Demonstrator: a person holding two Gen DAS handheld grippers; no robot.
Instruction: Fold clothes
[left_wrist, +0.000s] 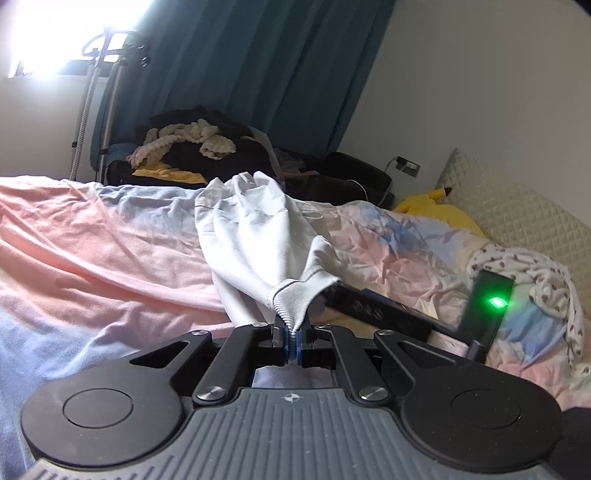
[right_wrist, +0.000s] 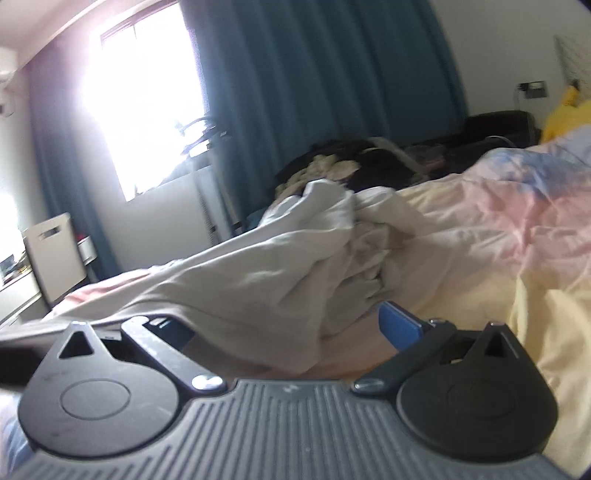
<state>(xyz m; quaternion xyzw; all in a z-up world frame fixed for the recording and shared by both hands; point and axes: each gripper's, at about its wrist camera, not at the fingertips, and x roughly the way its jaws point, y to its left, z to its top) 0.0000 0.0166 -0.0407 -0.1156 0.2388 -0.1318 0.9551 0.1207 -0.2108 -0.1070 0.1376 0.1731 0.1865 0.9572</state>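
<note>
- The ribbed hem of a white sweatshirt (left_wrist: 258, 236) is being pinched between the closed blue pads of the left tool (left_wrist: 293, 339).
- The sweatshirt is being held stretched up off the bed, over a pink and blue duvet (left_wrist: 92, 236).
- The right tool (right_wrist: 291, 332) is being kept wide apart, with white fabric draped over its left finger; the blue right pad (right_wrist: 400, 325) is bare.
- A yellow plush toy (left_wrist: 439, 210) is lying by the quilted headboard (left_wrist: 517, 206).

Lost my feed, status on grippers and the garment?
Left gripper shut on white garment cuff. Right gripper open, cloth draped between fingers. Nothing blocking.
</note>
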